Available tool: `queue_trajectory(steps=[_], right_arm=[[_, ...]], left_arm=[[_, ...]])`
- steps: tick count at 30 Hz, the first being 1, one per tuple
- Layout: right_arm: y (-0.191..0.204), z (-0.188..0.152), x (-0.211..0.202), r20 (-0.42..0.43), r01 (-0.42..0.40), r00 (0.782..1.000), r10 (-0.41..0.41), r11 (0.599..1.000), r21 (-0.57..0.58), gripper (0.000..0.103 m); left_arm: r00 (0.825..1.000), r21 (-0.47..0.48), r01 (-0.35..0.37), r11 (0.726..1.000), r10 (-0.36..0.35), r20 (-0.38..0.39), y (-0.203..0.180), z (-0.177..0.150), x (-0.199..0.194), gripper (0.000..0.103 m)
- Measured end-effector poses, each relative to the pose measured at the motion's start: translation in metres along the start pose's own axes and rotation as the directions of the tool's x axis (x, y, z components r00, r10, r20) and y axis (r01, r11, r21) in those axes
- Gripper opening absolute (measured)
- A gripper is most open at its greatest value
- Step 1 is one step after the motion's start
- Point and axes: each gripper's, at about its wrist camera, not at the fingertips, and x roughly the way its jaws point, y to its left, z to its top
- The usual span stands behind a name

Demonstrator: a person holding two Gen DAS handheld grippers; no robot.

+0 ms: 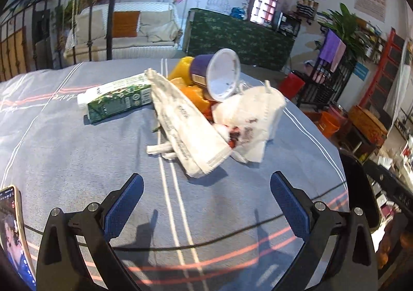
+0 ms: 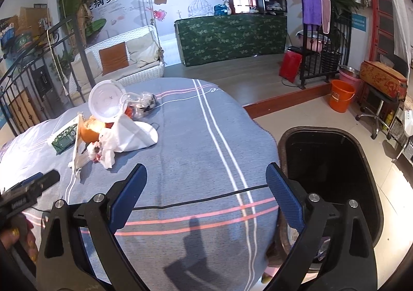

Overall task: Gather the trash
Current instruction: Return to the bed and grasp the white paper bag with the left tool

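While both grippers hang over the bench (image 1: 64,151), nothing is held in either one. The left gripper (image 1: 206,203) has its blue fingers (image 1: 124,208) spread wide apart, and they point at a pile of trash near the middle of the blue striped cloth. The right gripper (image 2: 206,195) also has its fingers (image 2: 285,200) wide apart, with only cloth and a thin black cable (image 2: 201,199) between them.

The trash sits well apart from both grippers. A green milk carton (image 1: 117,101) lies on its side at the left of the pile. Just beside it, a long white paper wrapper (image 1: 185,131) leans across the heap. A purple cup (image 1: 216,74) lies tipped over on top, with its white open mouth facing the left wrist camera. Orange peels (image 1: 191,91) show under the cup. A crumpled white napkin (image 1: 253,120) lies at the right side of the pile, touching the wrapper.

A black trash bin (image 2: 330,162) stands open just beside the bench, near the right gripper. A phone (image 1: 13,234) lies by the left edge of the bench.
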Motion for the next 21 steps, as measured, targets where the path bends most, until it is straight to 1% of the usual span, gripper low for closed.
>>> queue_trajectory(steps=[2, 5, 9, 11, 13, 17, 21], right_arm=[[0.004, 0.0, 0.001, -0.002, -0.007, 1.0, 0.007, 1.0, -0.005, 0.092], [0.009, 0.001, 0.003, -0.004, -0.017, 1.0, 0.017, 1.0, -0.02, 0.092], [0.02, 0.002, 0.007, -0.01, -0.034, 0.999, 0.034, 0.999, -0.039, 0.092], [0.025, 0.001, 0.007, -0.008, -0.044, 0.999, 0.044, 0.998, -0.049, 0.092], [0.028, 0.0, 0.007, -0.007, -0.048, 0.999, 0.047, 0.997, -0.06, 0.092], [0.036, -0.002, 0.01, -0.018, -0.059, 0.998, 0.058, 0.995, -0.079, 0.092], [0.042, -0.005, 0.016, -0.035, -0.069, 0.997, 0.066, 0.994, -0.083, 0.092]], left_arm=[[1.0, -0.023, -0.001, 1.0, 0.002, 0.001, 0.008, 0.005, 0.001, 0.096], [1.0, -0.033, -0.005, 0.999, 0.005, 0.005, 0.012, 0.013, 0.004, 0.096], [1.0, -0.044, 0.023, 0.999, -0.023, -0.014, 0.013, 0.028, 0.017, 0.096], [1.0, -0.036, 0.011, 0.999, -0.012, -0.023, 0.011, 0.037, 0.028, 0.093], [0.999, -0.027, -0.013, 1.0, 0.012, -0.035, 0.012, 0.047, 0.039, 0.086], [0.997, -0.045, -0.041, 0.998, 0.038, -0.071, 0.021, 0.063, 0.063, 0.08], [0.99, -0.039, -0.072, 0.997, 0.067, -0.121, 0.03, 0.071, 0.084, 0.069]])
